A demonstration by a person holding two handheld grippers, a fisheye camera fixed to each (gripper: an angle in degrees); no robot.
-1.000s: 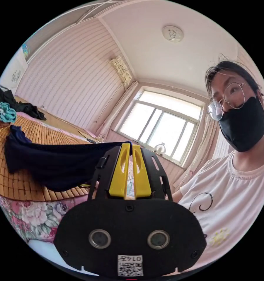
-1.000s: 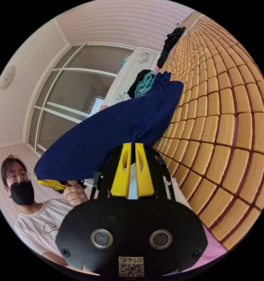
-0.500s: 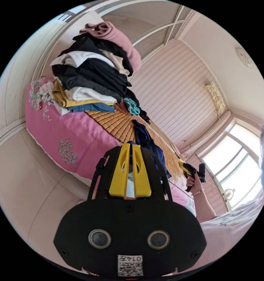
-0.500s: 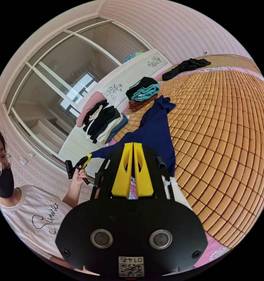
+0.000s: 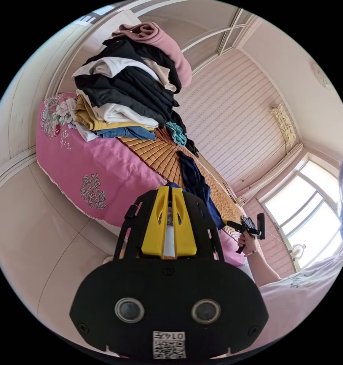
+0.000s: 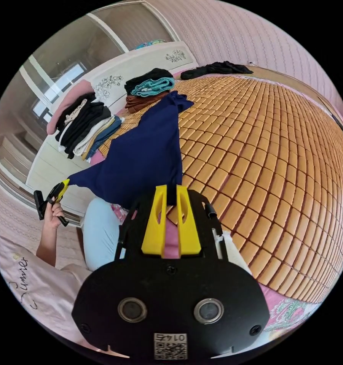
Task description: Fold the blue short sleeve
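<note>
The blue short-sleeved shirt hangs stretched between both grippers, its far end resting on the bamboo mat of the bed. My right gripper is shut on the shirt's near edge, over the mat's border. In the right gripper view, a hand holds my left gripper off the bed's side, pinching the shirt's corner. The left gripper view has its own jaws closed on dark blue cloth, and the right gripper beyond, in a hand.
A tall stack of folded clothes sits at the bed's corner, with a teal, black and brown pile beside it. A black garment lies at the mat's far edge. The pink bed cover hangs below the mat. The person's legs are near the bedside.
Both cameras have swung round. The shirt, held high and taut in the air a second ago, has come down and now spreads wider between the grippers over the mat's edge.
</note>
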